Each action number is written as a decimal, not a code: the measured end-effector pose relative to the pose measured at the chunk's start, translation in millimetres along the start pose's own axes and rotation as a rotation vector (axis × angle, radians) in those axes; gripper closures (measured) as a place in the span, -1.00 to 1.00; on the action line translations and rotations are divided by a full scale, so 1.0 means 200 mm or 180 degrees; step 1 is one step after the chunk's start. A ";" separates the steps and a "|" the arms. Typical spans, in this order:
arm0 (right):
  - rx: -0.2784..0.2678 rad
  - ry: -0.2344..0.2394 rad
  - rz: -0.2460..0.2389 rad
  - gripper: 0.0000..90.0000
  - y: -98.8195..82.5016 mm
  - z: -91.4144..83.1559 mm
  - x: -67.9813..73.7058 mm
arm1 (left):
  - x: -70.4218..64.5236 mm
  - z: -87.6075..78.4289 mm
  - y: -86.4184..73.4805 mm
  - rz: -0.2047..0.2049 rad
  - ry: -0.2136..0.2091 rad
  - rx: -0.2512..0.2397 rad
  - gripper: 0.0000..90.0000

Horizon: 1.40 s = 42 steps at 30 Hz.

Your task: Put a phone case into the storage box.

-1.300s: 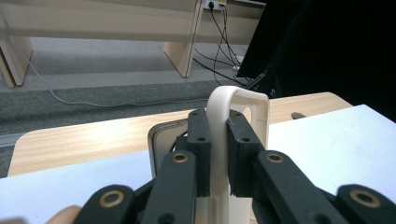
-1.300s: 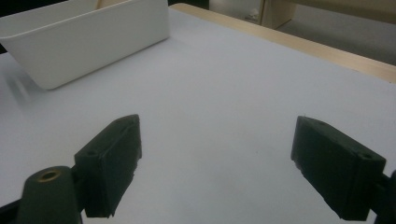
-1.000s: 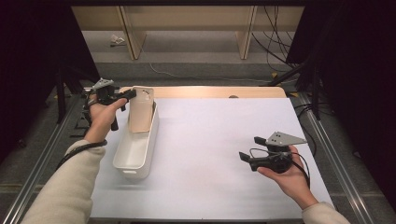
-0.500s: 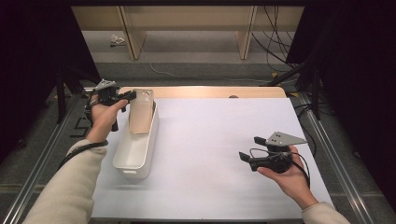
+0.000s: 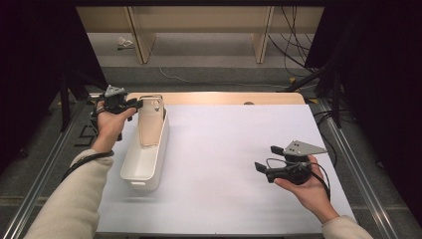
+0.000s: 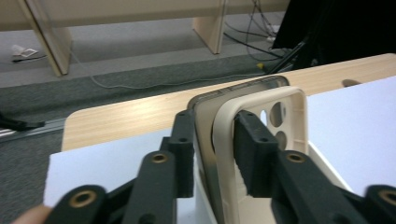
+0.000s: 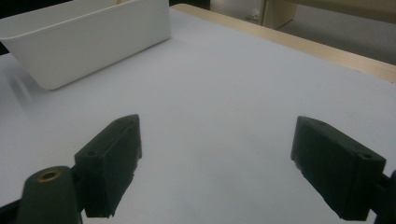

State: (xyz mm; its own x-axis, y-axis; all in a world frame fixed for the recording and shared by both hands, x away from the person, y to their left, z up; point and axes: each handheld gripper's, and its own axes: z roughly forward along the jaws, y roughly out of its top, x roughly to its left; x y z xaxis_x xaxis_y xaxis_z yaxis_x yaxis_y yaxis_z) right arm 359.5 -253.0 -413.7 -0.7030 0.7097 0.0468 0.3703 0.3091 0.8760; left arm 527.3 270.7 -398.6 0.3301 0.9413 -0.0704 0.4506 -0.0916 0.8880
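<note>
A beige phone case [image 6: 261, 135] stands on end between the jaws of the left gripper [image 6: 212, 140], with its long axis steeply upright and leaning a little. Its camera cutouts are at the top end and its open hollow side faces the jaw on the right of the left gripper view. Directly behind it is a second, darker translucent case [image 6: 205, 116], stacked against it and next to the other jaw. The jaws have just been opening: they sit narrow around the pair of cases, and the pads look close to them, but it is hard to tell whether they press on them. In the high view the beige case [image 5: 151, 122] leans in the far end of a long white bin [image 5: 144, 164]. Its lower end is down inside the bin and its top rises above the rim just beside the left gripper [image 5: 130, 104], which reaches in from the bin's left side. The bin's long axis runs from that gripper back toward the person, on a white sheet [image 5: 224, 164] that covers a wooden table [image 5: 219, 97]. The right gripper [image 5: 266, 159] is well apart from the bin, held low over the white sheet on the other side, pointing toward the bin. Its jaws are spread wide with nothing between them [image 7: 215, 163], and the bin [image 7: 88, 42] shows farther off beyond them.
</note>
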 end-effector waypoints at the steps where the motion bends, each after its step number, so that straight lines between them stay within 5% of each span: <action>1: 0.0001 -0.0003 -0.0001 -0.62 0.00 0.00 0.00 | 0.00 0.00 0.00 0.0031 0.0021 0.0031 0.46; 10: 0.0003 0.0000 -0.0006 -0.62 0.00 0.00 0.00 | -0.02 0.00 0.02 0.0064 0.0063 0.0135 0.18; 28: 0.0011 -0.0011 0.0001 -0.63 0.00 0.00 0.00 | -0.13 -0.15 0.03 0.0081 -0.0225 0.0163 -0.66; 42: 0.0013 -0.0014 0.0005 -0.63 0.00 0.00 0.00 | -0.20 -0.28 -0.04 0.0233 -0.0389 0.0159 -0.85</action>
State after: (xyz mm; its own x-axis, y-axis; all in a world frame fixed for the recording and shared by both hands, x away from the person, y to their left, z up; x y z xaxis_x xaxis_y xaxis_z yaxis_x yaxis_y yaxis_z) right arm 359.5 -252.8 -413.4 -0.6997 0.7130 0.0459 0.3738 0.3105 0.8740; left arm 464.1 251.7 -376.4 0.4608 0.8852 -0.0639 0.4614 -0.1774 0.8693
